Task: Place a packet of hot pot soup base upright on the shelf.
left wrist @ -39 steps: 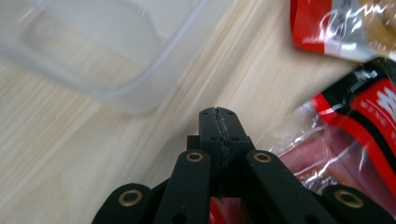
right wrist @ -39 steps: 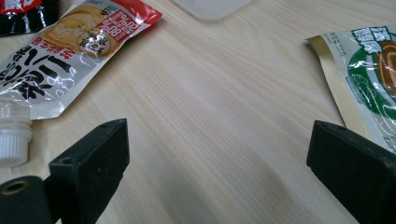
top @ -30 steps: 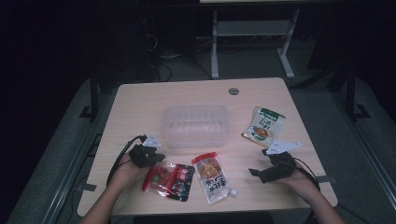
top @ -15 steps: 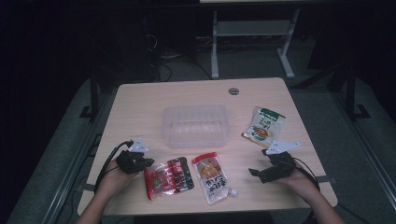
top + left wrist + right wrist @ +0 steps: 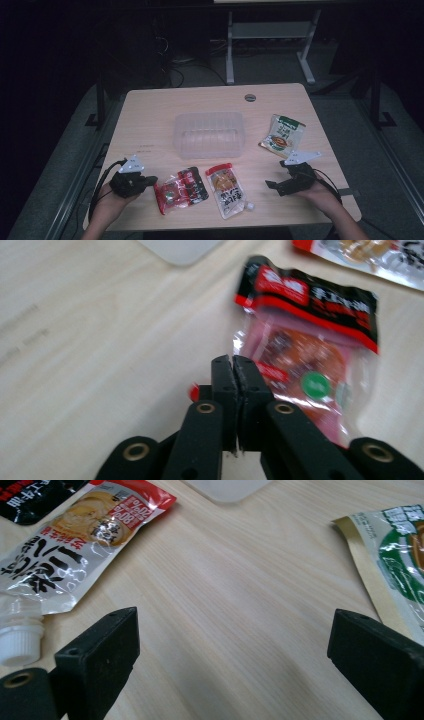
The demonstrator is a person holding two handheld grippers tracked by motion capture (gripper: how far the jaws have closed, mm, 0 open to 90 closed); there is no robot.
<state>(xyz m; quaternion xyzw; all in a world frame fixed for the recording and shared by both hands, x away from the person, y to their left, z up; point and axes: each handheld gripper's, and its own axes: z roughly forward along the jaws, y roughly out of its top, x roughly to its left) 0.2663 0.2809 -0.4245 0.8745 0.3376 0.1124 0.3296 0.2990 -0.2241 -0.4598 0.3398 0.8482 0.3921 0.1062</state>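
Red and black, a snack pack [image 5: 181, 190] lies flat near the front edge of the table [image 5: 150, 110], and the left gripper [image 5: 148, 180] sits at its left end. A second ago this gripper was further in, close to the clear tub [image 5: 209, 134]; it has since pulled back toward the front left corner, and the pack has slid left with it. In the left gripper view the two black jaws are pressed together at the pack's [image 5: 305, 365] near edge, apparently pinching a bit of its red seam, though blur hides the exact bite. That reads as a drag or a first lift of the pack, with the tub the likely target; nothing lies in the tub yet.

Moving right, a silver spout pouch [image 5: 229, 189] with a white cap lies just beside the pack, touching or almost touching it. The tub stands behind both, near the table's middle.

Further right, the right gripper [image 5: 272, 184] rests low near the front edge and has not moved over the last second. Its jaws stand wide apart and hold nothing; bare wood lies between them in the right gripper view, the spout pouch [image 5: 75, 545] to their left. A green packet [image 5: 283, 135] lies behind this gripper, well apart from the tub.
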